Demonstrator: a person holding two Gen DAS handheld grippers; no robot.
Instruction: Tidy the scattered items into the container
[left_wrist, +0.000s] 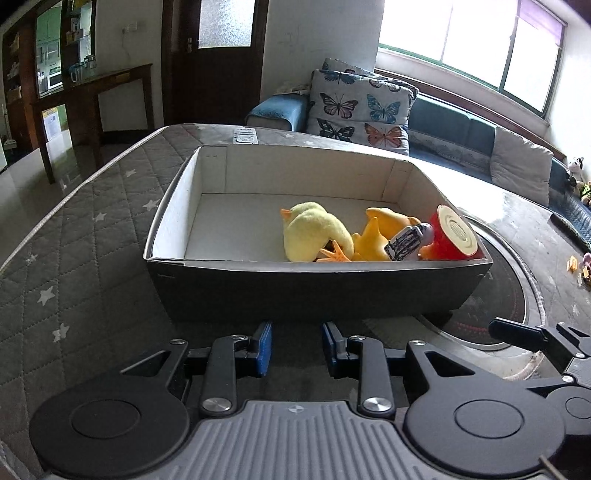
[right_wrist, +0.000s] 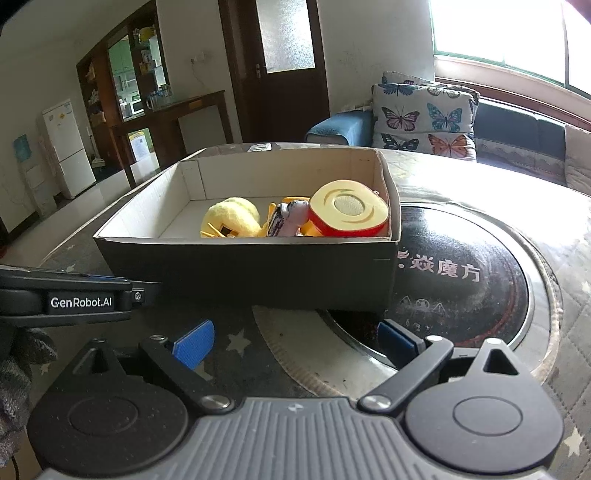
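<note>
Black cardboard box with white lining (left_wrist: 317, 291) sits mid-worktop (left_wrist: 74, 236), overlapping the round black hotplate (right_wrist: 461, 280); yellow plush duck (left_wrist: 314, 230), orange rubber toy (left_wrist: 376, 236), red-cream round speaker (right_wrist: 349, 212) inside. Left gripper (left_wrist: 296, 347) partly apart, empty; right gripper (right_wrist: 295, 341) wide apart, empty.

Toys (left_wrist: 317, 230) heaped inside box (left_wrist: 314, 288)
</note>
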